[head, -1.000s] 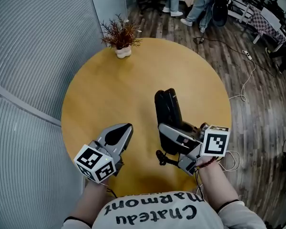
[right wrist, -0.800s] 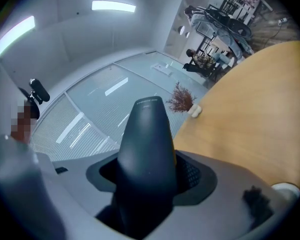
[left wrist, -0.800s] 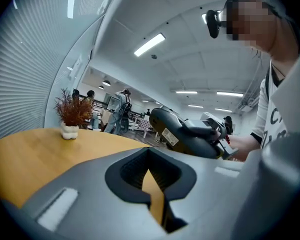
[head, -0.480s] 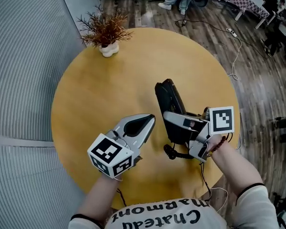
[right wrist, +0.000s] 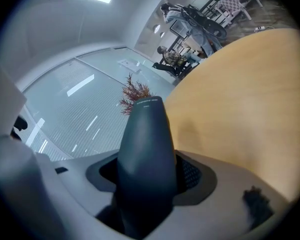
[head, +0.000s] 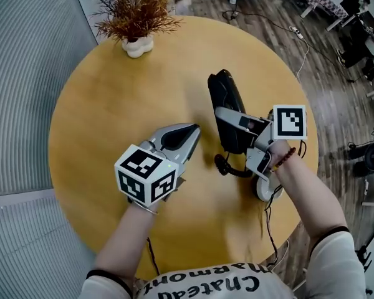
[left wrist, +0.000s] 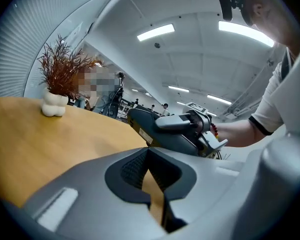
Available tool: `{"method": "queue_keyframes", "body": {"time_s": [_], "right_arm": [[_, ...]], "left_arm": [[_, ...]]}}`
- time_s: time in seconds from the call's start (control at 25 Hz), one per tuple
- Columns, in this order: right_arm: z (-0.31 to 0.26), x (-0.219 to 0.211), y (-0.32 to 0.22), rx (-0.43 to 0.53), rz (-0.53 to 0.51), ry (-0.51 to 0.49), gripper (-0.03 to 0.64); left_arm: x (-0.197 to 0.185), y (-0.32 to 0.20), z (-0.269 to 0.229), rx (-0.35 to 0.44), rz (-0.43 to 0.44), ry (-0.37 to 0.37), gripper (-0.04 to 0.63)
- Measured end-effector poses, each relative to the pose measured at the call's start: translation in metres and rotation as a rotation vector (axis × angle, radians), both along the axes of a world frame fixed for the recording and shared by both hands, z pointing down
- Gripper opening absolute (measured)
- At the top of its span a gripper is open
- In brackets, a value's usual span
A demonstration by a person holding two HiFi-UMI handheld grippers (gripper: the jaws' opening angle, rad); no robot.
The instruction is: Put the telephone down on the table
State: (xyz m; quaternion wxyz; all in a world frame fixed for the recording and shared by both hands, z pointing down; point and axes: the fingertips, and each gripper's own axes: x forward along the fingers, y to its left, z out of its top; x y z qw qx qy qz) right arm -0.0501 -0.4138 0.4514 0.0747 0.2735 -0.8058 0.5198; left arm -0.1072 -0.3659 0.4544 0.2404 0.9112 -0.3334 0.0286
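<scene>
Telephone handset (head: 227, 104) of dark, smooth moulded plastic, held over the round yellow wooden bench (head: 106, 111) at about 2 o'clock from the bench centre, with its long axis set roughly from 12 to 6 o'clock. The right gripper (head: 238, 127) is clamped on the near half of the handset; in the right gripper view its jaws are seen pressed against both flanks of the tapering body (right wrist: 145, 154). Whether the far end touches the bench cannot be told. A black cord (head: 230, 169) is seen at the near end.

The left gripper (head: 179, 137) is placed at 9 o'clock from the handset, apart from it, with jaws drawn together and nothing held between them. A dried reddish plant (head: 136, 14) in a white lobed pot (head: 138, 46) stands near the rim at 11 o'clock, well apart.

The handset is judged stiff and fairly light, but glossy and tapered, hence liable to slide within the jaws. A hold across the narrow flanks near mid-length is judged soundest. Some drag from the cord may be expected as the handset is laid flat.
</scene>
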Motion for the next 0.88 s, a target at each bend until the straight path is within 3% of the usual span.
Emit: {"method": "queue_keyframes", "body": {"time_s": [0.4, 0.52, 0.68, 0.88], "right_arm": [[0.05, 0.004, -0.062, -0.061, 0.073, 0.095, 0.296], [0.059, 0.014, -0.077, -0.062, 0.086, 0.125, 0.296], [0.064, 0.027, -0.092, -0.055, 0.08, 0.194, 0.296], [0.071, 0.04, -0.112, -0.031, 0.062, 0.304, 0.296]], "left_arm": [[0.006, -0.015, 0.004, 0.071, 0.046, -0.026, 0.005], [0.016, -0.002, 0.006, 0.049, 0.096, -0.031, 0.005], [0.021, 0.017, 0.01, 0.023, 0.137, -0.053, 0.006], [0.022, 0.028, 0.015, 0.071, 0.156, -0.112, 0.006]]}}
